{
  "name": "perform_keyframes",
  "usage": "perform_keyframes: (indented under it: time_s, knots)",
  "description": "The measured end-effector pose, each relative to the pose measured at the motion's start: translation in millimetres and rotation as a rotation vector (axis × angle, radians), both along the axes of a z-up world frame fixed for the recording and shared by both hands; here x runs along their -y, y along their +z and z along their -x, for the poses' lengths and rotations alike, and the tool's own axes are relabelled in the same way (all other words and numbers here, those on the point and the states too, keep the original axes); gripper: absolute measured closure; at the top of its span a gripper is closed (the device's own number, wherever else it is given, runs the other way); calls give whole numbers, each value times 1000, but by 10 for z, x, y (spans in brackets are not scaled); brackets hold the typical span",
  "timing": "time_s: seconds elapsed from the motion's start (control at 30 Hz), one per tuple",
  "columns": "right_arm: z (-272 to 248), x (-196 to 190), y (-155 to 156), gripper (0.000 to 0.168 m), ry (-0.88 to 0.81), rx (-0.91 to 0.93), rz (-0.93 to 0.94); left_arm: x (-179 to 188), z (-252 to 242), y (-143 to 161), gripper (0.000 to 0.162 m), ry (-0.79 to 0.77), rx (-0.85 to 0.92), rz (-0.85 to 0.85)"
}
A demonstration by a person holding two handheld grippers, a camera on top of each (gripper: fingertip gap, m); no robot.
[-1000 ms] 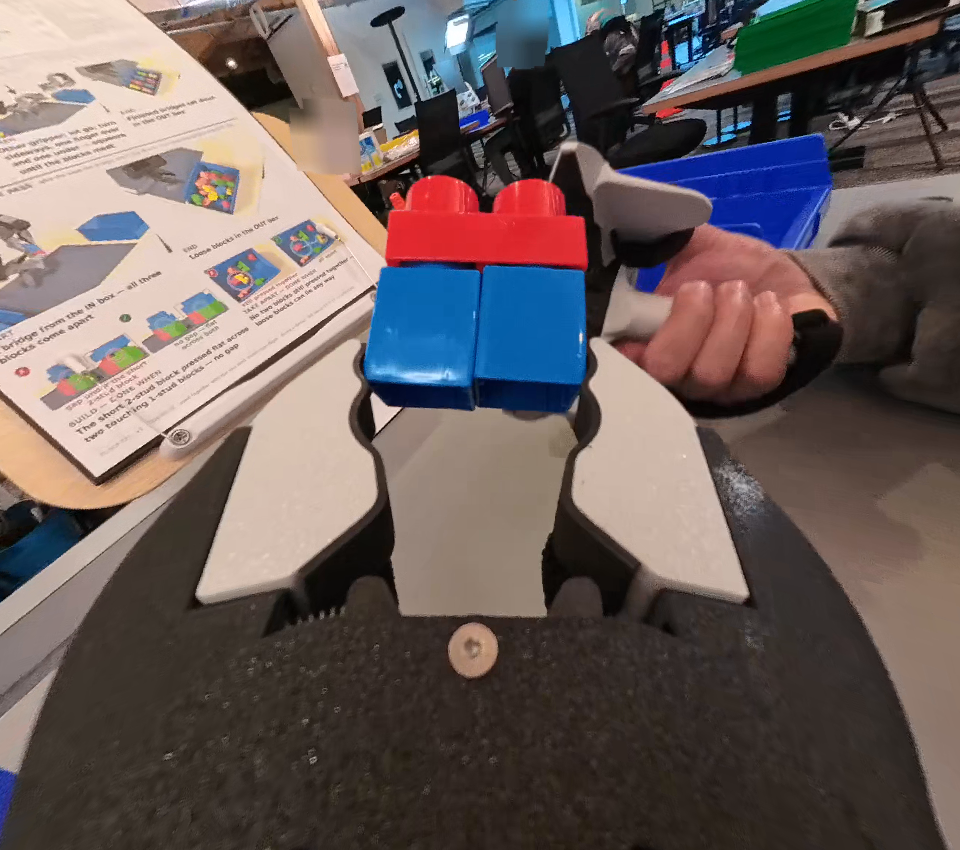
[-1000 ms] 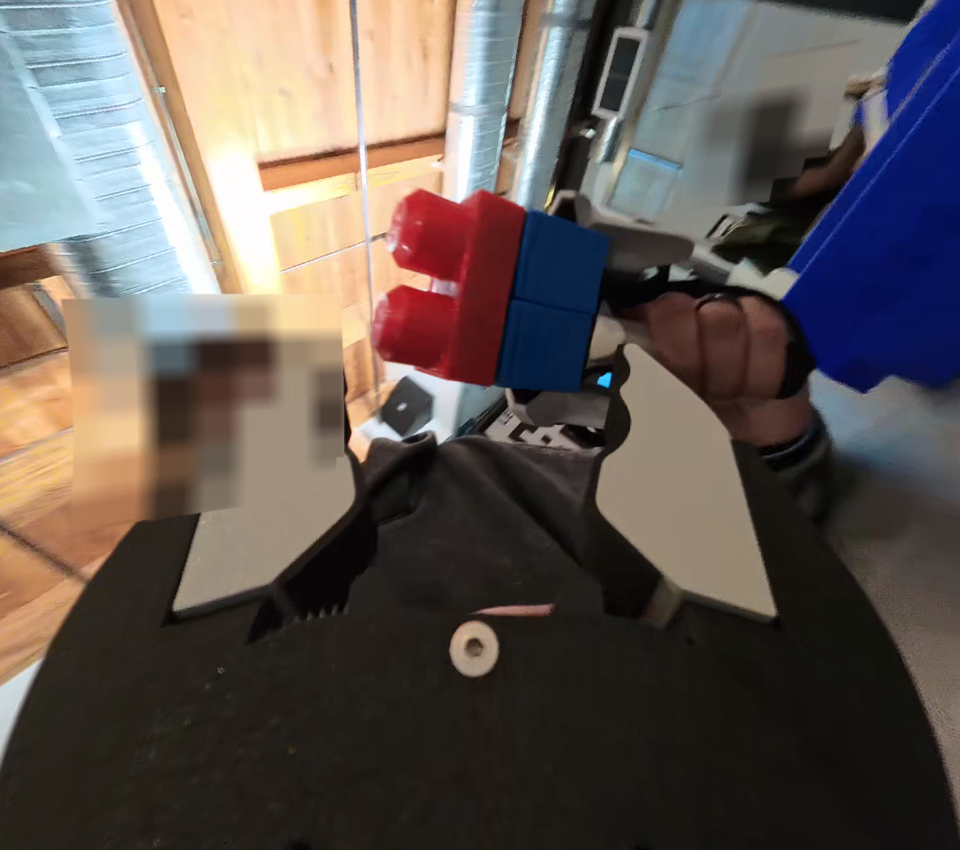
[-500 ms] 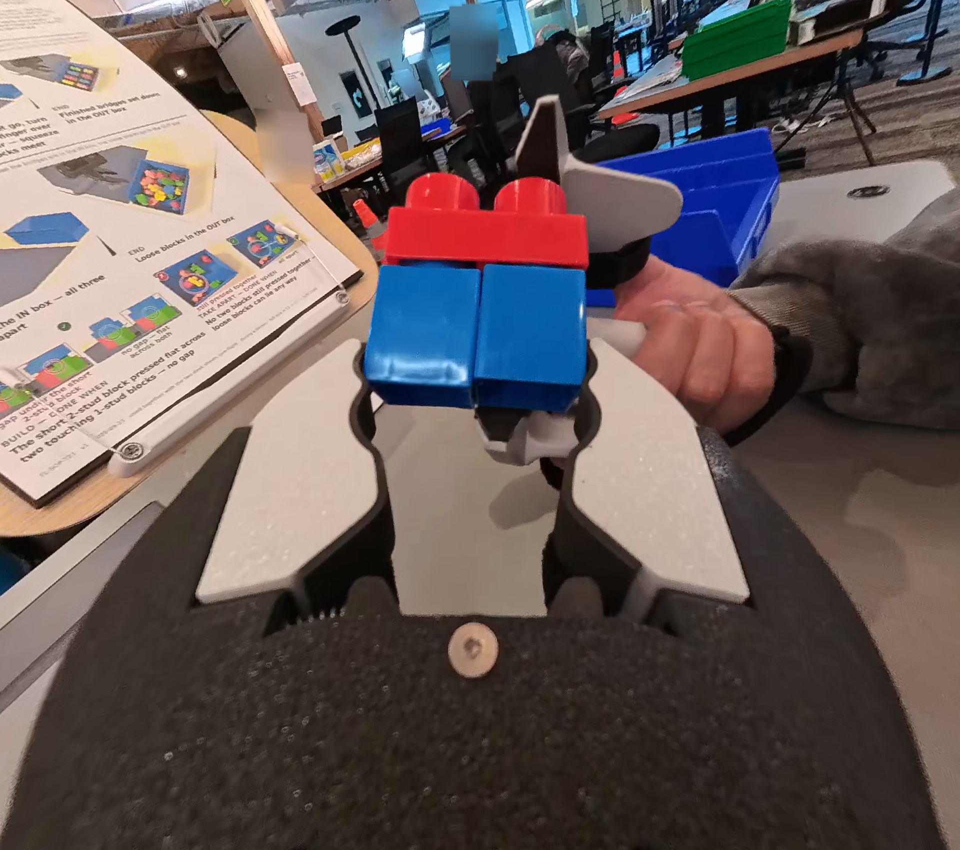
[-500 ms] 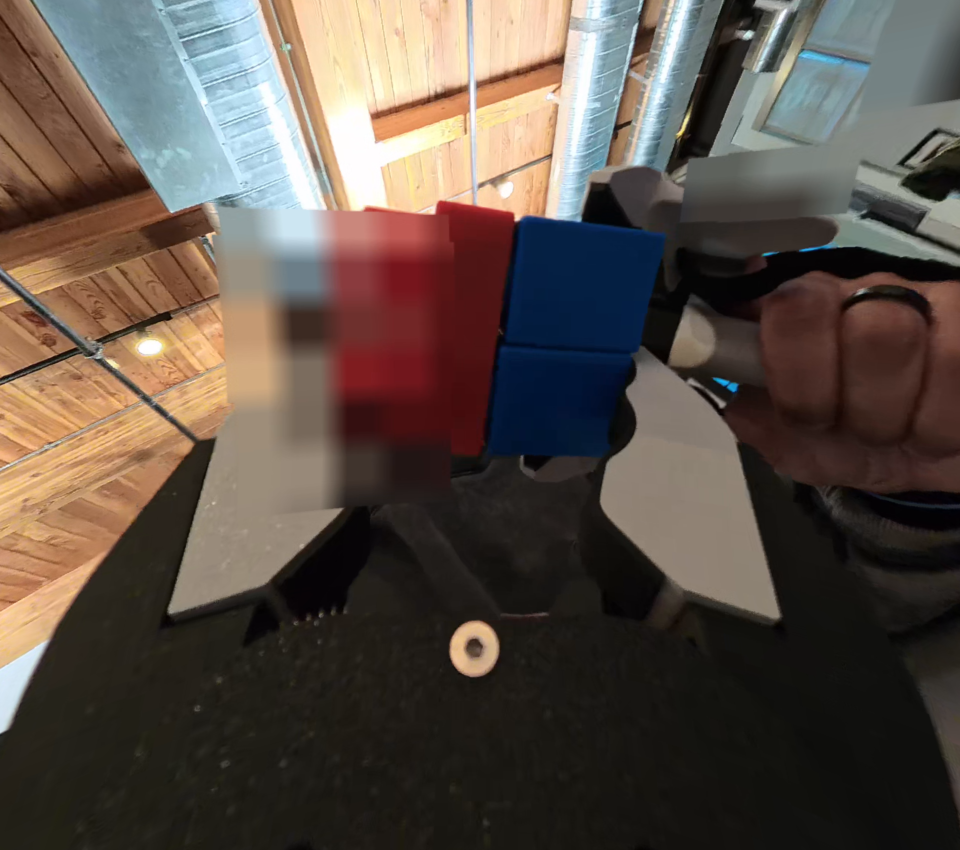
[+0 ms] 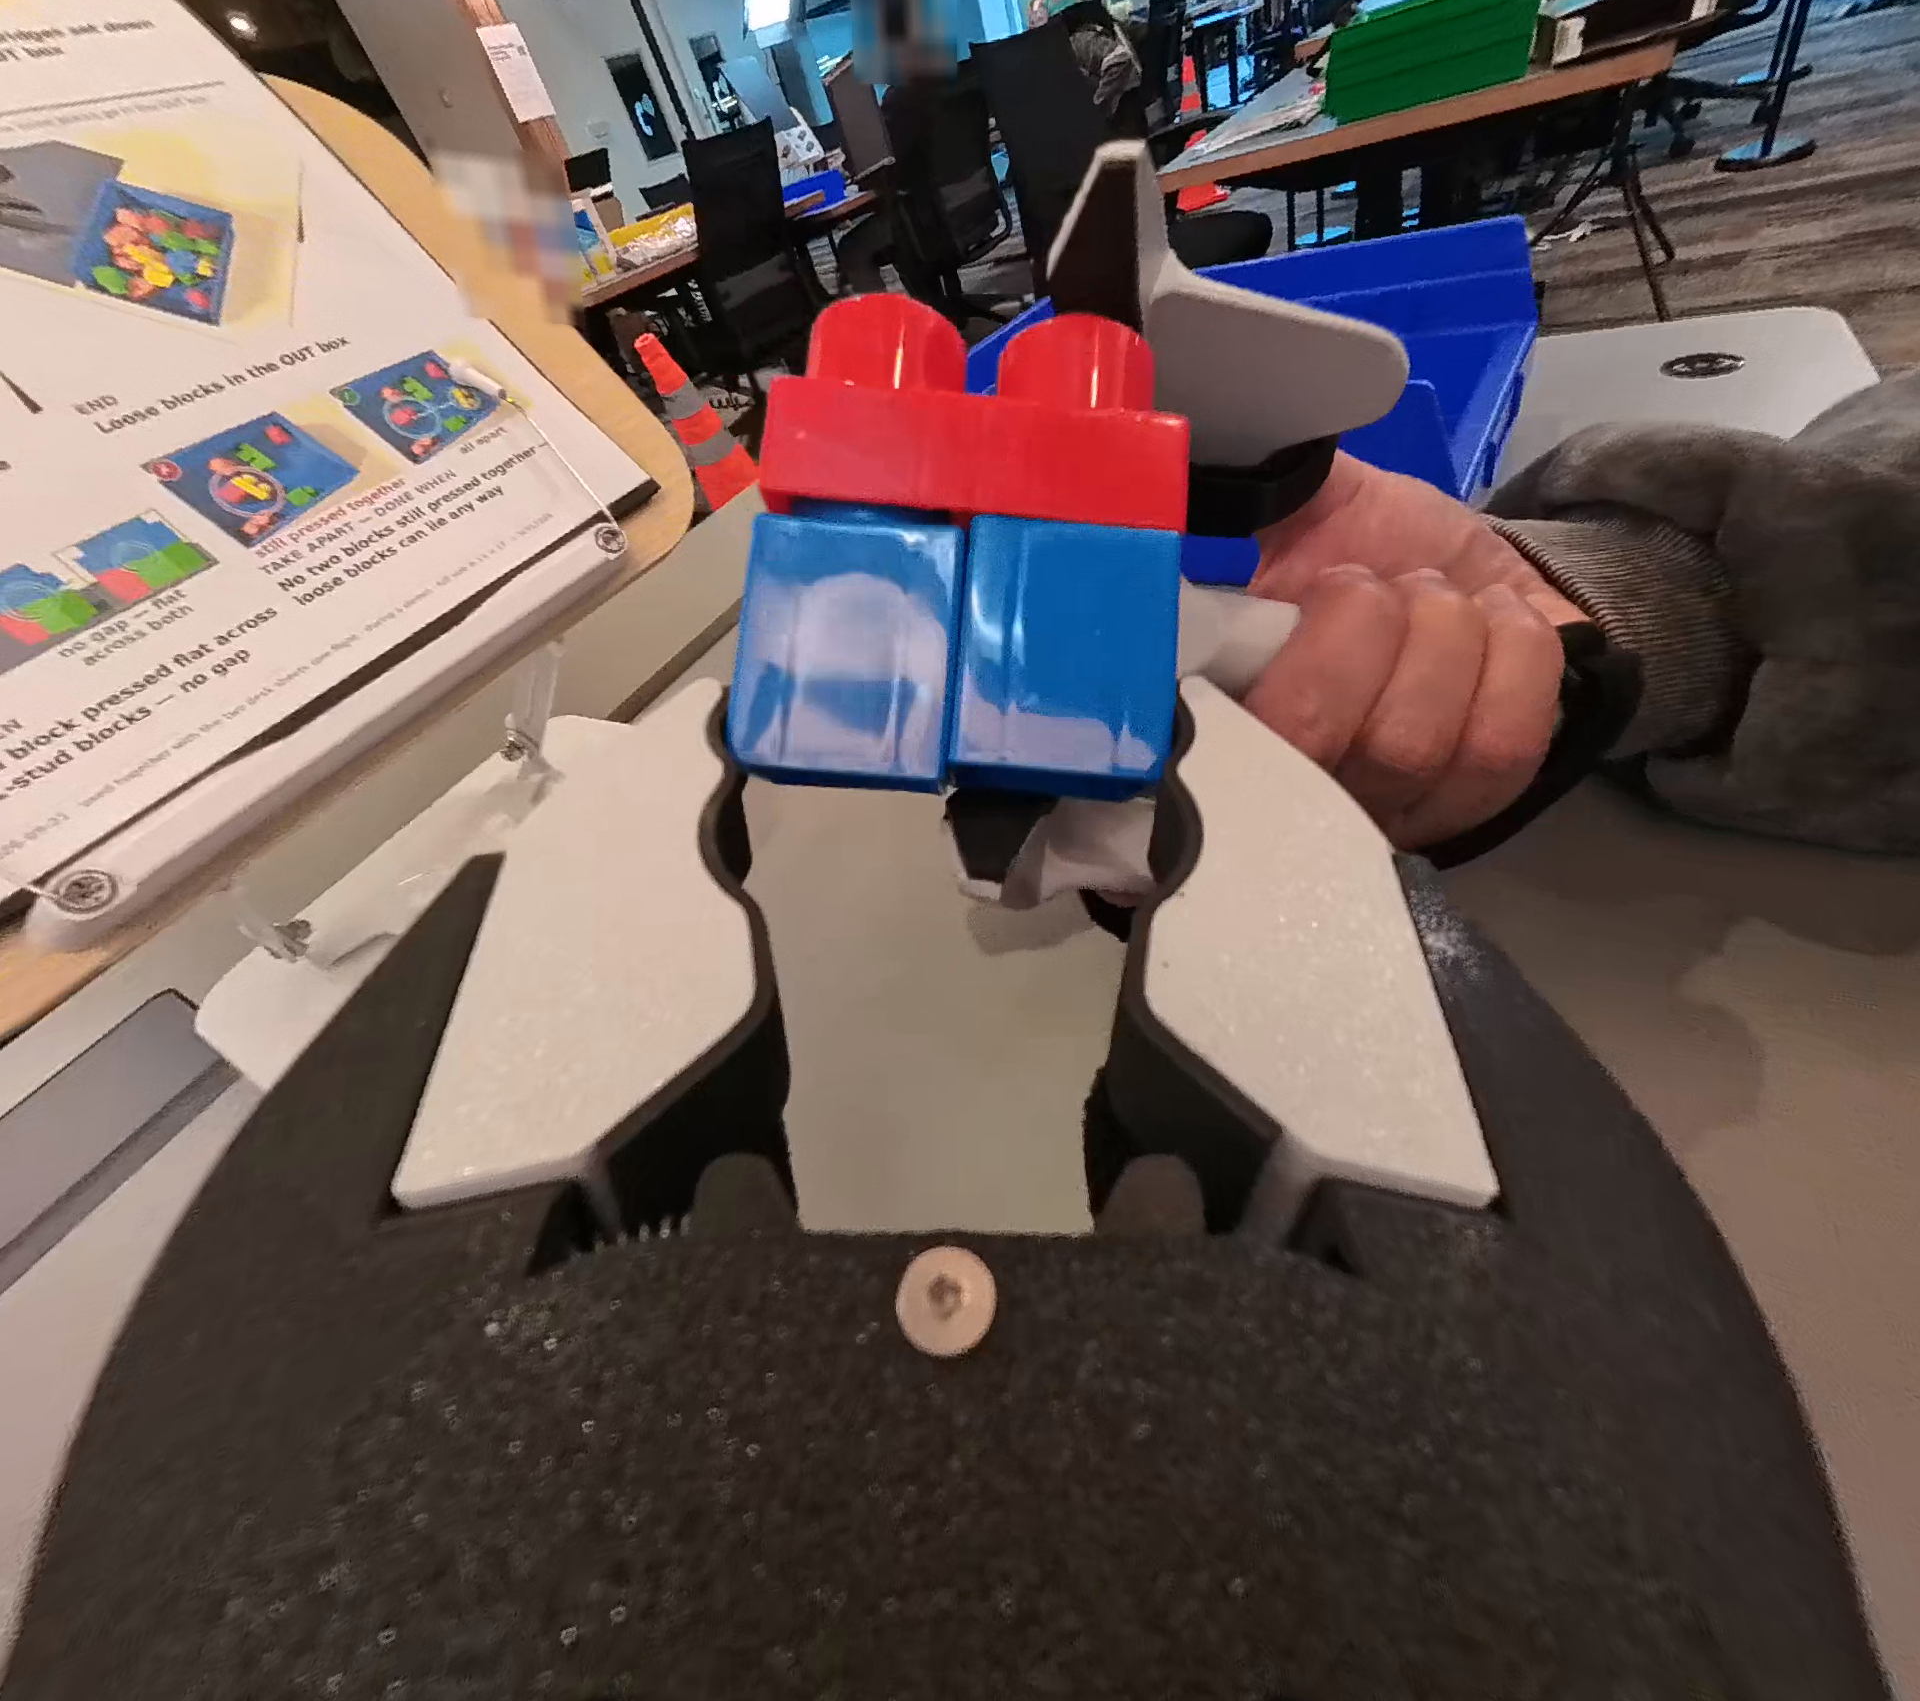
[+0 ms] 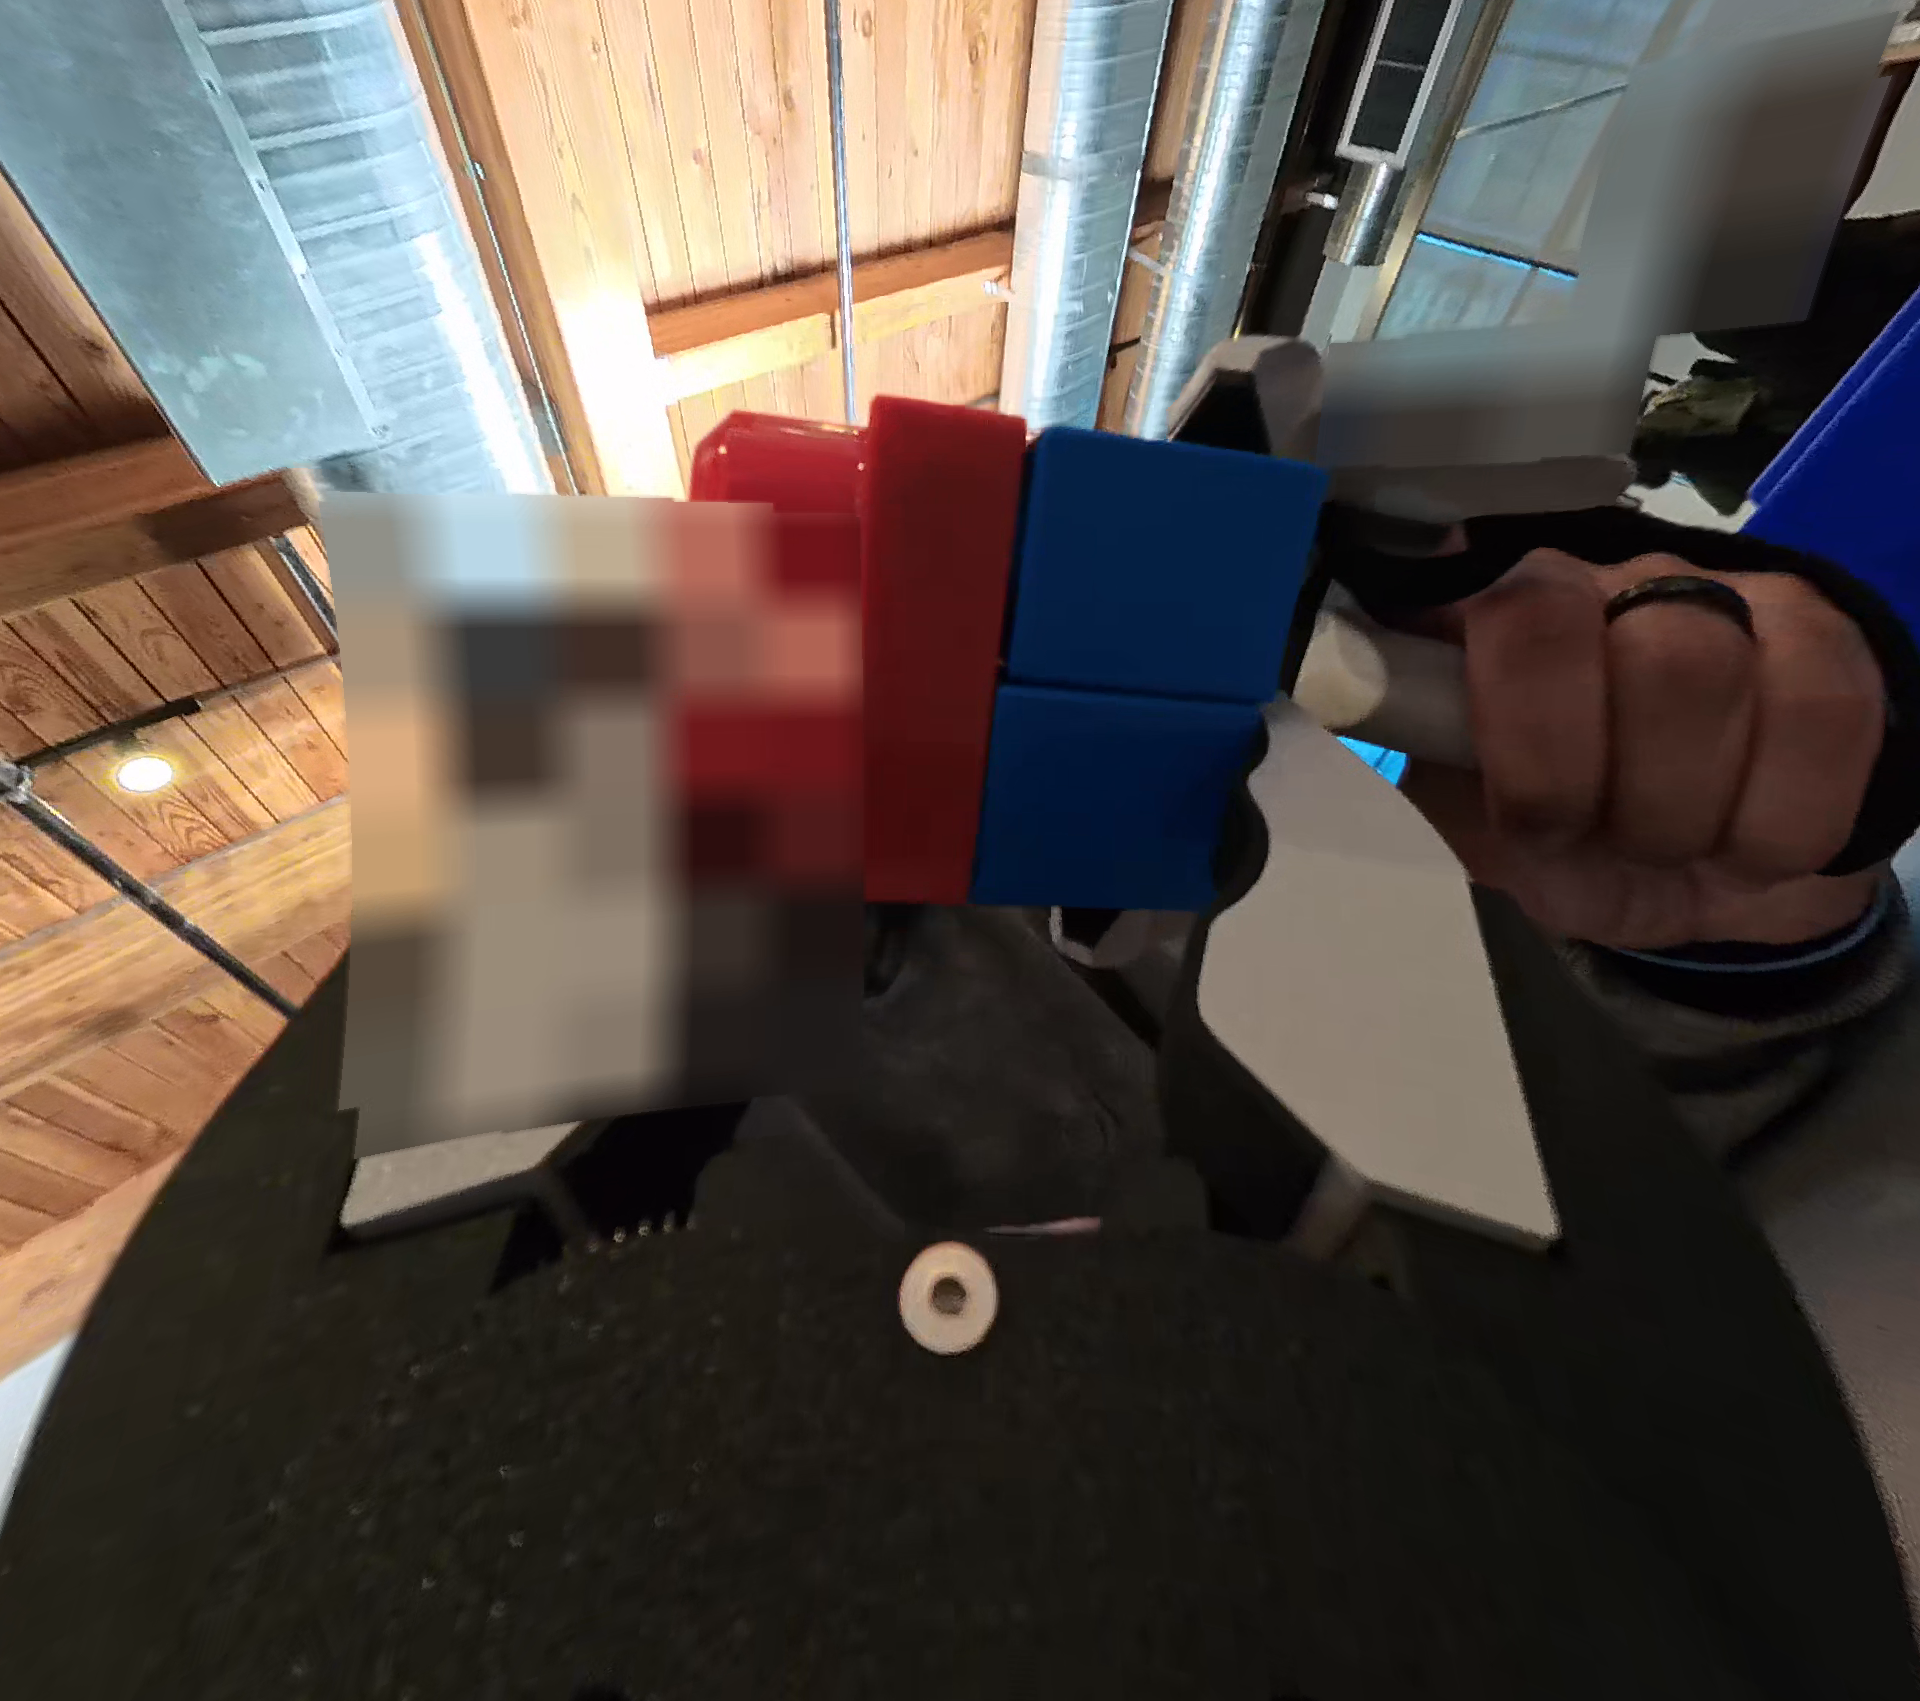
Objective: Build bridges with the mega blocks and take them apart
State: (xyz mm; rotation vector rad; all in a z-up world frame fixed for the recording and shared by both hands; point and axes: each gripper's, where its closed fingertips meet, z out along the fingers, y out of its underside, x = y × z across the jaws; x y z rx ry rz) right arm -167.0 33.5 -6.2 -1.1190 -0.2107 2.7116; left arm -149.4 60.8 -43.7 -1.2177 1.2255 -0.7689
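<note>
Left wrist view: the left tool (image 5: 951,737) clamps the pair of blue blocks (image 5: 956,649) between its fingertips, a red two-stud block (image 5: 971,446) pressed across their tops, all held above the grey tabletop (image 5: 1714,1059). The right tool (image 5: 1101,571) grips the right-hand blue block top and bottom. A blue bin (image 5: 1455,352) sits behind.

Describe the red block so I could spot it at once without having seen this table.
Start at the big blue bin on the grey table. In front of it, two grippers hold a small bridge. The red block is its top piece, with two round studs, spanning two blue blocks.
</note>
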Motion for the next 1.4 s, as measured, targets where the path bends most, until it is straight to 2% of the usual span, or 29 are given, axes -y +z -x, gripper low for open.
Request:
perform_keyframes:
  time_s: [0.17, 0.3, 0.53, 0.67, 0.77, 1.27, 1.4]
  knots:
    - [-150, -228, 81, 57, -73, -58, 35, -125, -79, 191, 87, -43, 106, 107]
    - [-265, -558, -7, 52, -90, -16, 76, -279, -99, 280, 87, -83, 160, 183]
    - [-246, -684, -64, 55, -25, 17, 60, -355, -257, 9, 87, -120, 84, 201]
    - [-257, -694, -123, 65, -9, -8, 76, -372, -328, -158, 87, -123, 22, 183]
    - [-280, -748, -192, 67, -18, 1, 99, -415, -354, -247, 87, -120, 10, 211]
    - [-300, -812, -275, 71, -147, -5, 124, -468, -404, -352, 86, -70, -12, 162]
    - [-300, -791, -290, 71, -156, 43, 109, -458, -420, -378, 86, -70, -21, 169]
